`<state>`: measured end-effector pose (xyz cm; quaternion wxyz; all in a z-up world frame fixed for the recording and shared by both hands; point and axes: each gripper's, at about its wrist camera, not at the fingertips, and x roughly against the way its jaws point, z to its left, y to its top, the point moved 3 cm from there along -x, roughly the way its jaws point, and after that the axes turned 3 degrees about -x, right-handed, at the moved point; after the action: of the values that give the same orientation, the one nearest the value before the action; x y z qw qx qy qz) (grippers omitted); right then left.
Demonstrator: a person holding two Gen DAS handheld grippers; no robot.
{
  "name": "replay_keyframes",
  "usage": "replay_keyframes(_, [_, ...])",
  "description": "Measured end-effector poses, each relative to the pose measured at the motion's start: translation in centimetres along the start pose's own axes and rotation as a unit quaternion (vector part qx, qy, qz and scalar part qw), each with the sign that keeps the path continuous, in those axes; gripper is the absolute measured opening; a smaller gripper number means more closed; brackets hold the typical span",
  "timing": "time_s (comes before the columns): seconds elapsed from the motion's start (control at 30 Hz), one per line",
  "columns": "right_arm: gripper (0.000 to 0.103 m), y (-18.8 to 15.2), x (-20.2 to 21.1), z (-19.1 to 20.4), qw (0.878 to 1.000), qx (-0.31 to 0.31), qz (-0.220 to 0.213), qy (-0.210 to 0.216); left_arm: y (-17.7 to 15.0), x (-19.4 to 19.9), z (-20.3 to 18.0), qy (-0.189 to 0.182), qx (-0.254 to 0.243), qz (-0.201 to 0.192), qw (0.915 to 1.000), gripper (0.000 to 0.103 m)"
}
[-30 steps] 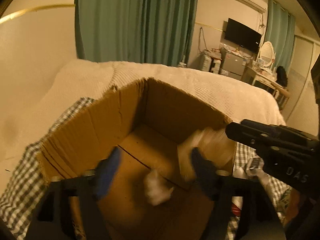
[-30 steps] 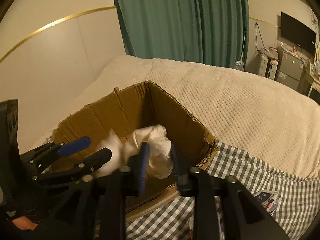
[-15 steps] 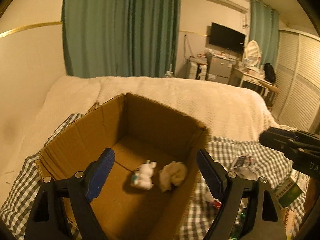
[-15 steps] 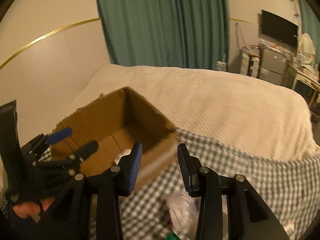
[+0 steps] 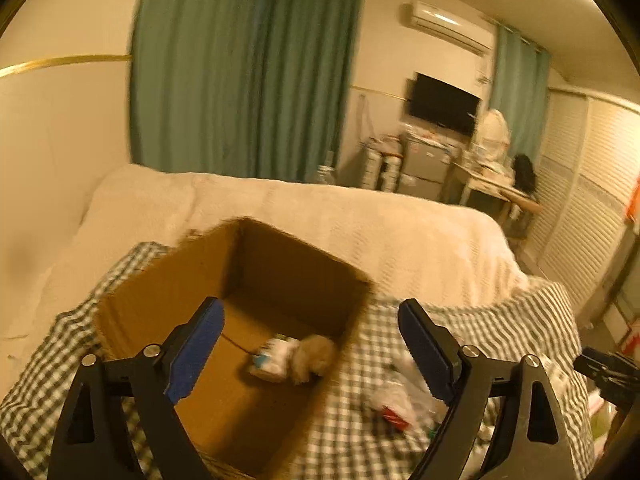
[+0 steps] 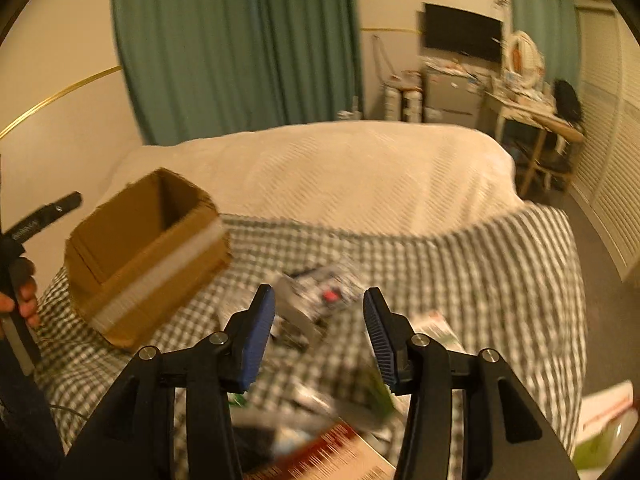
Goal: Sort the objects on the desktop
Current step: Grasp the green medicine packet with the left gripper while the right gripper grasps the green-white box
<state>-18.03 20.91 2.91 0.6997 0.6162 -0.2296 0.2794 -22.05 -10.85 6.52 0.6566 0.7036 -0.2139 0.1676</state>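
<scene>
Your left gripper (image 5: 310,344) hangs over the box (image 5: 168,292), its jaws opening with nothing between them. The box holds two small soft items (image 5: 294,356), at about 12 o'clock from that gripper. Your right gripper (image 6: 318,332) is nearer the loose pile (image 6: 320,300) on the checked cloth (image 6: 500,280). The pile lies at its 12 o'clock, the box at 10. Its jaws are opening, holding nothing.
</scene>
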Motion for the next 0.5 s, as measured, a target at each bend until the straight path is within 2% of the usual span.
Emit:
replay_keyframes(0.07, [0.049,-1.1,0.4,-1.8,1.000,-0.013,0.000,-0.016,-0.8,-0.3,-2.8,-0.023,-0.021,0.008,0.9995,0.101])
replay_keyframes(0.13, [0.054,-1.9,0.6,-3.3,1.000,-0.028,0.002,-0.014,-1.9,-0.8,-6.0,-0.055,-0.038,0.023,0.9975,0.101])
replay_keyframes(0.23, [0.054,-3.0,0.9,-4.8,0.999,-0.035,0.005,-0.015,-4.4,-2.2,-10.0,-0.097,-0.056,0.055,0.9922,0.101])
replay_keyframes(0.3, [0.056,-3.4,0.5,-5.3,0.999,-0.039,0.007,-0.018,-6.6,-3.5,-11.9,-0.095,-0.069,0.083,0.9897,0.101])
replay_keyframes(0.5, [0.073,-3.8,-0.3,-6.5,0.998,-0.049,0.004,-0.025,-13.3,-7.3,-15.2,-0.070,-0.116,0.160,0.9778,0.101])
